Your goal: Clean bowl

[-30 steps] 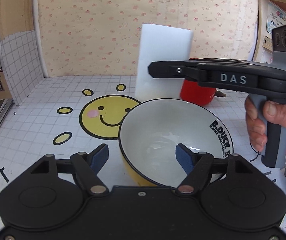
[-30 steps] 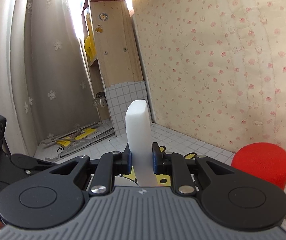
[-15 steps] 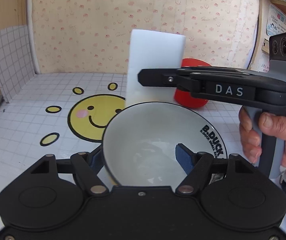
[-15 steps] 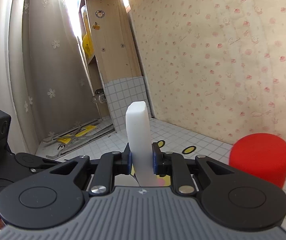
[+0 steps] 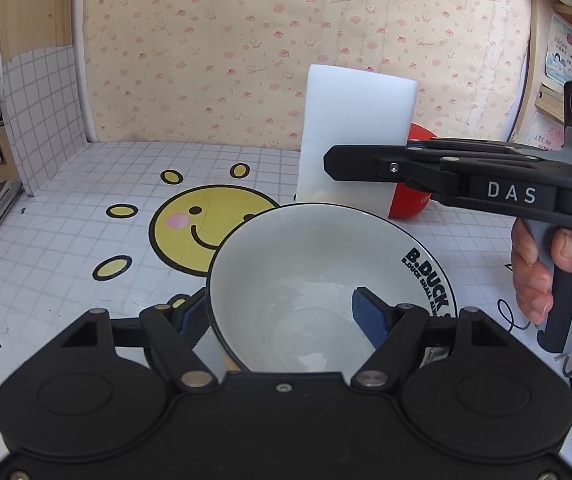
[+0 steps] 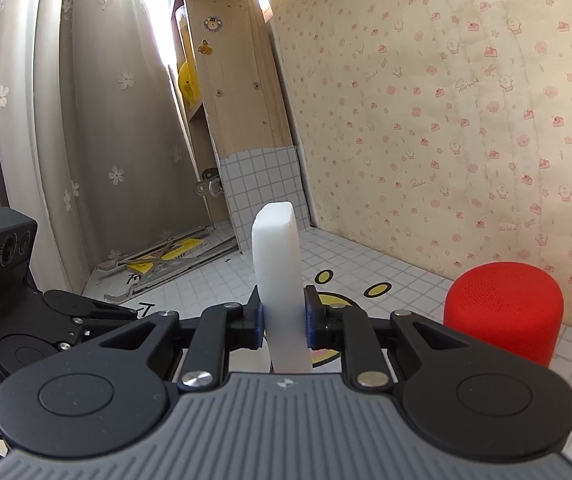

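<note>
Over the last second the bowl (image 5: pixel 325 280) has slid from the right half of the left-wrist frame to its centre and now fills more of the lower middle, while the white sponge block (image 5: pixel 355 144) has kept its place above the bowl's far rim. By my reading, the left side has finished closing in on the bowl to steady it, and wiping has not begun.

On the tiled counter (image 5: pixel 66 248) with its smiley print, the bowl sits upright, its white inside empty but glossy.

The left gripper (image 5: pixel 282 320) has its jaws spread and straddling the near wall, one blue pad inside, the other outside; whether they are touching the wall I cannot tell.

The right gripper (image 6: pixel 282 320) has its jaws pinching the sponge block upright, a red cylindrical speaker (image 6: pixel 503 312) at centre right.
</note>
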